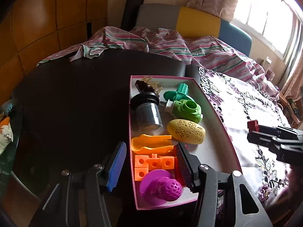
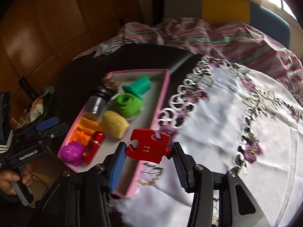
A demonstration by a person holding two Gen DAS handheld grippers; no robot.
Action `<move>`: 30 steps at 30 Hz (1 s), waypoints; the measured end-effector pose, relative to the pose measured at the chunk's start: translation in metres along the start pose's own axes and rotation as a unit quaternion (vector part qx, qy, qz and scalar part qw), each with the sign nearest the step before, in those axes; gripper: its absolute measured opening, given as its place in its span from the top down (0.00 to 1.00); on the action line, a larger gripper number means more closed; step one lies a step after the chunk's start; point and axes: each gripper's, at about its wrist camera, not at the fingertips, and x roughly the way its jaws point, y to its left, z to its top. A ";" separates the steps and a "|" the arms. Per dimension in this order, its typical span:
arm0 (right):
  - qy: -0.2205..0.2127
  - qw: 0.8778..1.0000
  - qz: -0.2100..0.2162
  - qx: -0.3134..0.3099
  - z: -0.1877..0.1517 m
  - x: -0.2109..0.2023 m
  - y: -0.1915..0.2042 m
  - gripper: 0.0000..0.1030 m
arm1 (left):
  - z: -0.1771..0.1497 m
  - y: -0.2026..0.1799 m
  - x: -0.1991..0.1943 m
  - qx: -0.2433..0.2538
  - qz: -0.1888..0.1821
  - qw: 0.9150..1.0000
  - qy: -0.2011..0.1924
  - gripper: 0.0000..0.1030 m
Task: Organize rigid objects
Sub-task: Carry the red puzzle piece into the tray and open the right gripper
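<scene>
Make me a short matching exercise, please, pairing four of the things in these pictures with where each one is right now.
Things:
1. red puzzle piece
2. purple perforated piece
3. teal piece
4. yellow patterned oval

Places:
A. far end of the pink box
B. between the right gripper pads, above the box's edge
C. near end of the box, at the left gripper
D. middle of the box, just nearer than the green piece

Pairs: 1-B, 2-C, 3-A, 4-D
</scene>
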 end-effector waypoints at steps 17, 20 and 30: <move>0.119 0.989 -0.011 -0.087 -0.008 0.079 0.059 0.52 | -0.006 0.032 -0.001 -0.034 0.030 0.999 -0.002 0.39; 0.121 0.990 -0.011 -0.074 -0.011 0.083 0.054 0.52 | -0.007 0.031 0.001 -0.030 0.030 0.999 0.000 0.39; 0.064 0.998 0.002 -0.029 -0.014 0.051 0.040 0.51 | -0.003 0.024 -0.005 -0.021 0.042 0.999 -0.015 0.28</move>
